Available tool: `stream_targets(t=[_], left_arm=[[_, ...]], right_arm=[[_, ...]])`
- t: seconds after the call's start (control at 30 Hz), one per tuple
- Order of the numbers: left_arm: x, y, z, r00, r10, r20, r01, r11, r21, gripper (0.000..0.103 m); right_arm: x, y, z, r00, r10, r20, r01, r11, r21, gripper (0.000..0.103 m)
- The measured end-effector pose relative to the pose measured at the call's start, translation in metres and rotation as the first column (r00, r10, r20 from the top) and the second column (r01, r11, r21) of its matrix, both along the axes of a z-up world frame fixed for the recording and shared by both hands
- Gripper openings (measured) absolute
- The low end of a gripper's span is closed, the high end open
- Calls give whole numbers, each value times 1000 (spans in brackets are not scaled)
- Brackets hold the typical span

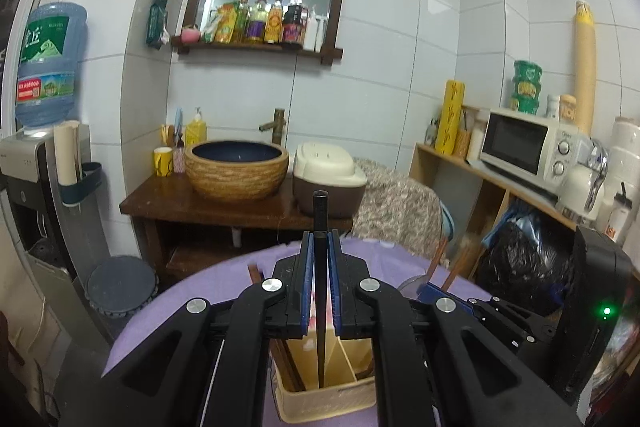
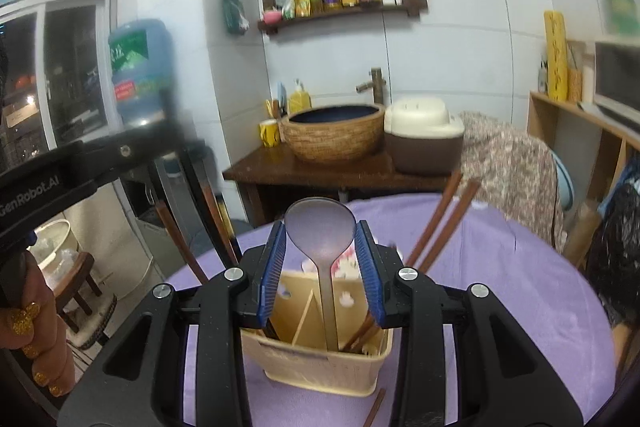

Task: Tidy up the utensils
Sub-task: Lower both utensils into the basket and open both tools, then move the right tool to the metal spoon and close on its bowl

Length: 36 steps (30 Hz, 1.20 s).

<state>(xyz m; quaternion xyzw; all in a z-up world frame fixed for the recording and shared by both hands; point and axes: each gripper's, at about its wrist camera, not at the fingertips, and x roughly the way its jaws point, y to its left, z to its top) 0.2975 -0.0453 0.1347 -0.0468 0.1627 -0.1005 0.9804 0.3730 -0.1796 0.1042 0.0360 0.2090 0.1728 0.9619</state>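
Observation:
A beige utensil holder (image 1: 328, 395) with dividers stands on the purple-covered table (image 2: 500, 287); it also shows in the right wrist view (image 2: 320, 367). My left gripper (image 1: 321, 239) is shut on a black chopstick (image 1: 320, 267) that stands upright with its lower end inside the holder. My right gripper (image 2: 320, 231) is open around a grey translucent spoon (image 2: 320, 231) that stands in the holder, bowl up; whether the pads touch it I cannot tell. Brown chopsticks (image 2: 444, 223) lean out of the holder on both sides.
One brown chopstick (image 2: 374, 409) lies on the cloth in front of the holder. Behind the table stand a wooden stand with a basin (image 1: 236, 167) and rice cooker (image 1: 328, 183), a cloth-covered chair (image 2: 512, 171), a shelf with a microwave (image 1: 524, 147), and a water dispenser (image 1: 44, 163).

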Motion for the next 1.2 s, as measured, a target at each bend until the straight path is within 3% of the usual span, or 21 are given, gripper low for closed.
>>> stream_targets(t=[0.13,0.33,0.57,0.67,0.7,0.77,0.8,0.83,0.93,1.07,1.2], left_arm=[[1,0,-20,999,-11,-38,12,1000,13,9],[8,1,-37,996,-12,-91,14,1000,21,9],[3,1,-39,995,-31,-97,33,999,16,9],[-11,4,-35,995,-48,-82,49,999,1,10],[-17,5,-34,996,-53,-72,53,999,4,14],[-31,7,-34,997,-59,-56,60,998,7,35],[-41,10,-36,997,-58,-50,58,998,6,54],[-50,12,-39,997,-58,-46,58,998,6,64],[-74,19,-58,996,-64,-64,65,998,12,80],[-93,25,-101,982,-51,-183,59,998,37,86],[-108,28,-149,948,-36,-315,53,997,47,87]], right_arm=[[0,-1,-26,999,-4,-42,3,1000,-13,37],[-2,0,-42,998,-13,-64,11,999,-34,36],[-5,-3,-50,998,-25,-62,22,999,-36,35],[-13,-7,-50,998,-18,-62,16,999,-28,43],[-18,-9,-50,998,-17,-57,15,1000,-27,50],[-29,-12,-50,998,-25,-52,23,999,-39,56],[-35,-14,-51,998,-29,-51,27,999,-47,59],[-44,-18,-52,998,-35,-54,31,998,-58,63],[-68,-32,-61,995,-68,-77,61,994,-89,77],[-104,-60,-89,979,-138,-153,113,981,-160,80],[-131,-83,-129,943,-188,-274,135,971,-199,80]])
